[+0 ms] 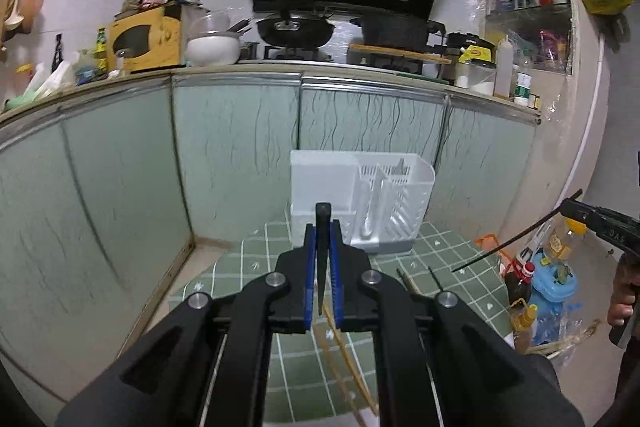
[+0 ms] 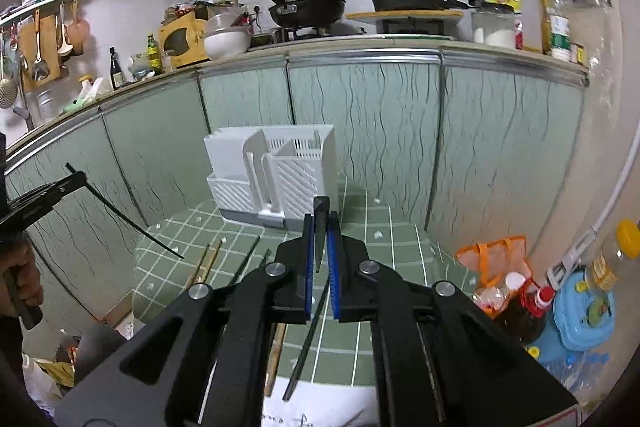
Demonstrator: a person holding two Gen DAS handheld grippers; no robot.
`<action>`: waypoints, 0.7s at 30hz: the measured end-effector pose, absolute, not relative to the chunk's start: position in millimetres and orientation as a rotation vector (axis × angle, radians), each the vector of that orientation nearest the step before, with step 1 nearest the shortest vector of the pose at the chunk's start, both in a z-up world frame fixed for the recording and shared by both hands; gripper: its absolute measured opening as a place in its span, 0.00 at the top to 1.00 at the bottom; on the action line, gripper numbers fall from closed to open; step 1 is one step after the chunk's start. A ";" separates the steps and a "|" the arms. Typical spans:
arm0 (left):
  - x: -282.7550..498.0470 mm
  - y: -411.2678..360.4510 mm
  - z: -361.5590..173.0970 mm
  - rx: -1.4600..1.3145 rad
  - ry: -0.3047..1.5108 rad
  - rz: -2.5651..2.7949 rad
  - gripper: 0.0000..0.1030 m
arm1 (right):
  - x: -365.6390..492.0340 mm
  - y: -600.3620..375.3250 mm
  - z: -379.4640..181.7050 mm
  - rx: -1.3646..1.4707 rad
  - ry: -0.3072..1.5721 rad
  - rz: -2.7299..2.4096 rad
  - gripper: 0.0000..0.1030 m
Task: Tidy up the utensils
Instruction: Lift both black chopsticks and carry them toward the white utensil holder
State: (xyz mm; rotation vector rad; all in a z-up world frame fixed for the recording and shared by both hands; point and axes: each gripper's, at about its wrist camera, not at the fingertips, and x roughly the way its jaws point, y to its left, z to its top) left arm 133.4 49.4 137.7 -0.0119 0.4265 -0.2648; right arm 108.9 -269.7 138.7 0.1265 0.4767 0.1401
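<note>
Green tiled surface (image 2: pixel 380 251) in a cramped kitchen. Left gripper (image 1: pixel 322 247) is clamped on a black chopstick (image 2: pixel 132 223), up off the tiles. More chopsticks (image 2: pixel 208 263) lie loose on the tiles. White rack (image 2: pixel 280 175) stands at the back. Right gripper (image 2: pixel 320 239) pinches another black stick (image 1: pixel 512 243).

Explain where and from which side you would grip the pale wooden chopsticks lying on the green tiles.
Grip the wooden chopsticks near mid-length, coming straight down from above with jaws across them: they lie flat, side by side on the tiled surface, probably too thin for a sideways approach.
</note>
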 end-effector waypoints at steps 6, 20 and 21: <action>168.0 31.8 154.8 -0.026 0.443 -0.359 0.93 | 136.1 -270.8 167.3 0.118 0.458 0.198 0.94; 243.6 -24.9 236.2 -0.042 0.395 -0.464 0.93 | 194.6 -267.0 238.4 0.070 0.432 0.250 0.94; 248.7 -28.3 241.8 -0.045 0.391 -0.472 0.93 | 199.1 -267.5 241.5 0.068 0.429 0.251 0.94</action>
